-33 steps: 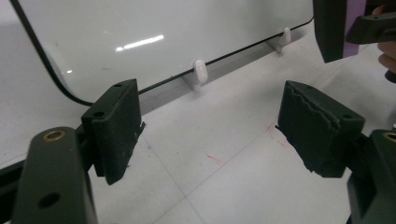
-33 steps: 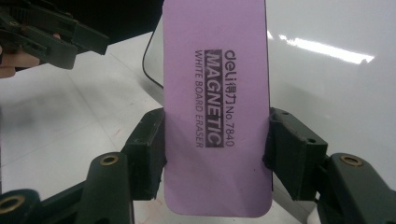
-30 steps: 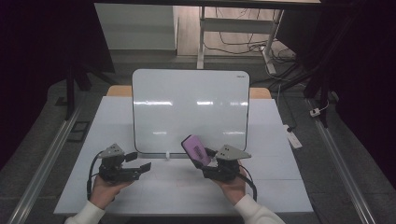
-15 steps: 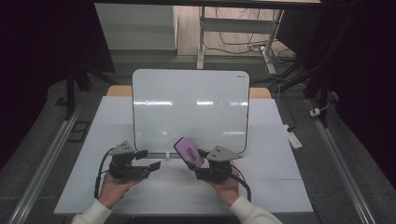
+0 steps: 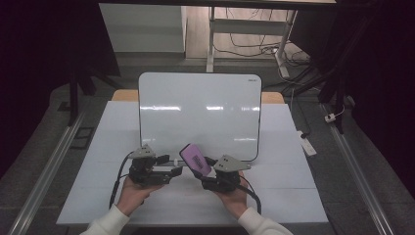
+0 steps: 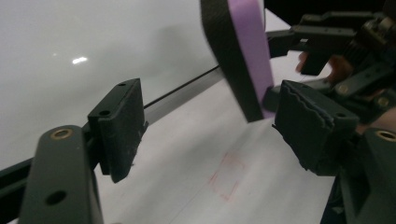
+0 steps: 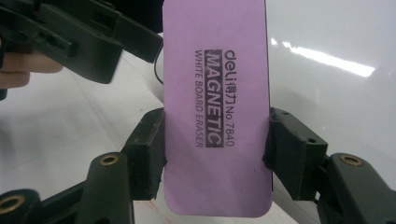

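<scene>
Holding the purple eraser (image 5: 195, 159) clamped in my right gripper (image 5: 208, 177), I see from the high view that it sits tilted above the near part of the table (image 5: 293, 196), just in front of the lower edge of the whiteboard (image 5: 198, 112). My left gripper (image 5: 177, 170) lies close beside it on the left, its tips pointing at the eraser. I judge the step in hand to be a handover, so I want the left tips to meet the free end, not the part my right pads already cover.

In the left gripper view, my left jaws stand apart and have just been closing a little. The eraser (image 6: 243, 60) hangs past the far jaw, with its lower corner at that jaw's tip and nothing pressed between the pads. I should slide further along so that the eraser's dark felt and purple back each face a pad before I squeeze.

In the right gripper view, both pads (image 7: 149, 149) press the long edges of the eraser (image 7: 217, 107), label side up, and the grip looks square. I should keep this clamp firm until the left one bites, since loosening early would let the eraser drop onto the table.
</scene>
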Demonstrator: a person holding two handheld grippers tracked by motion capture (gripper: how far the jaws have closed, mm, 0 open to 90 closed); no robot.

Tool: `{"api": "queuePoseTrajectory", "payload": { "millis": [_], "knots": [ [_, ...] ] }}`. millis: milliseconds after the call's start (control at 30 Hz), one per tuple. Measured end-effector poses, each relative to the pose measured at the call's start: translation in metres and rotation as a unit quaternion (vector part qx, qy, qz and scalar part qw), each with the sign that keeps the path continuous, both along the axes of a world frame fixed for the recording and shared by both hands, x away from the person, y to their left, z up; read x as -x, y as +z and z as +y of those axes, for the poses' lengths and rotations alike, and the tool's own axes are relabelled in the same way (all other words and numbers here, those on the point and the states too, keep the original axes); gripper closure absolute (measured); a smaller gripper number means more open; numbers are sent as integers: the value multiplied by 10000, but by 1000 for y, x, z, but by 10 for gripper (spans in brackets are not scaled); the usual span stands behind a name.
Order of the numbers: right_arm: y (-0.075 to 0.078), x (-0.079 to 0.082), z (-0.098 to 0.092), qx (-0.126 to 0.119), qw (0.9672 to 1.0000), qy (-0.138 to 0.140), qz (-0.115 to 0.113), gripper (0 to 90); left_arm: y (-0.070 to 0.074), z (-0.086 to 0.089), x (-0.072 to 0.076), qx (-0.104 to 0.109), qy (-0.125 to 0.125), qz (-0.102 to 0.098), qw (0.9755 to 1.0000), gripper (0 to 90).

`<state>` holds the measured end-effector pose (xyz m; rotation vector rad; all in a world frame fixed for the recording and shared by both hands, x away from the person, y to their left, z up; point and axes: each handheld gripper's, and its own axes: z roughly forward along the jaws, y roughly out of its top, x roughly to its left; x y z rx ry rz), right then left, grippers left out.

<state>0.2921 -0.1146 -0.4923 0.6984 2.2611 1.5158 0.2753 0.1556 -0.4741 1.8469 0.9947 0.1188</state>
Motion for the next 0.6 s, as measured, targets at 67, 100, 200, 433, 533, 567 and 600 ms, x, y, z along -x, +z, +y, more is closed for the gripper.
{"api": "queuePoseTrajectory", "payload": {
  "millis": [67,100,200,433,533,567,600],
  "knots": [
    [0,2,2,-27,10000,-8,-26,411,1,-3,-2,57,-21,8,10000,273],
    [-1,2,3,-32,10000,10,-46,411,1,-6,-4,115,-56,21,9999,285],
    [-1,3,5,-46,10000,-5,-83,411,2,-9,-6,179,-84,35,9998,323],
    [-1,7,8,-110,9998,23,-180,410,1,-19,-12,485,-247,126,9984,477],
    [-2,8,10,-86,9998,36,-189,410,1,-20,-12,479,-230,135,9985,555],
    [-3,9,10,-58,9998,-1,-191,409,2,-20,-13,499,-258,162,9983,572],
    [-3,9,10,-58,9998,-1,-191,409,2,-20,-13,499,-258,162,9983,583]
  ]
}}
